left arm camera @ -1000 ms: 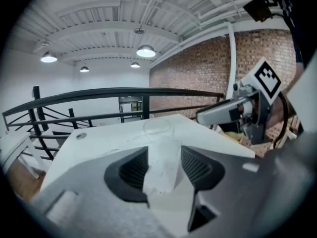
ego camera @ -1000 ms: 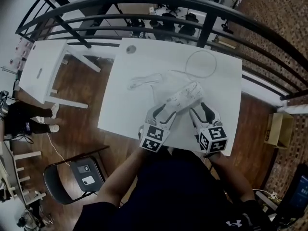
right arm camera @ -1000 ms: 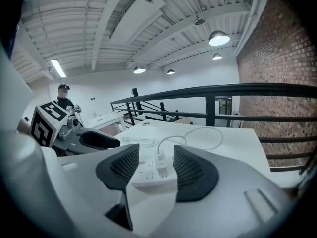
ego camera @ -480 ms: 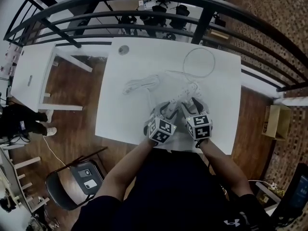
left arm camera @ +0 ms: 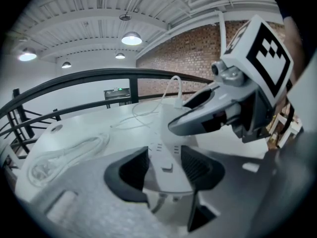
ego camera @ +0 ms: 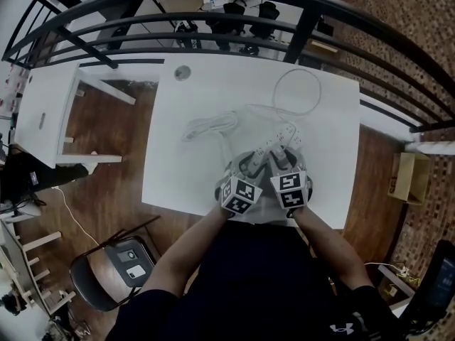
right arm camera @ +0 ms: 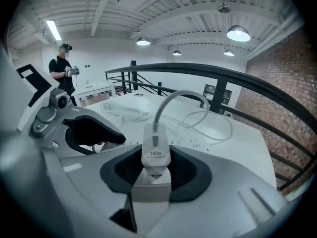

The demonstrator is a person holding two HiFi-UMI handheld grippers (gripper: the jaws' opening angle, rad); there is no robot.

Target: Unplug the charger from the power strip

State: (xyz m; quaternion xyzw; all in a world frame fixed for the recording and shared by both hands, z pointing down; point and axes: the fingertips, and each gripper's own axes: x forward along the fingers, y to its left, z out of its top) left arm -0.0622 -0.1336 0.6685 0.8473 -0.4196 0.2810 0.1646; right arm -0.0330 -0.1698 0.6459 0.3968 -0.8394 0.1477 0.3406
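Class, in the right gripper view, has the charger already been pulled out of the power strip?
No. The charger sits upright in the power strip, between the closing jaws of the right gripper.

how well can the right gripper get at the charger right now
Very likely yes: the right gripper is closing its jaws with the charger between them, nothing in the way, and the left gripper holds the strip.

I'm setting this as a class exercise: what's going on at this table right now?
A person works at a white table with a gripper in each hand. The left gripper clamps the near end of the power strip. The jaws of the right gripper are closing on the charger, which sits between them, still plugged into the strip.
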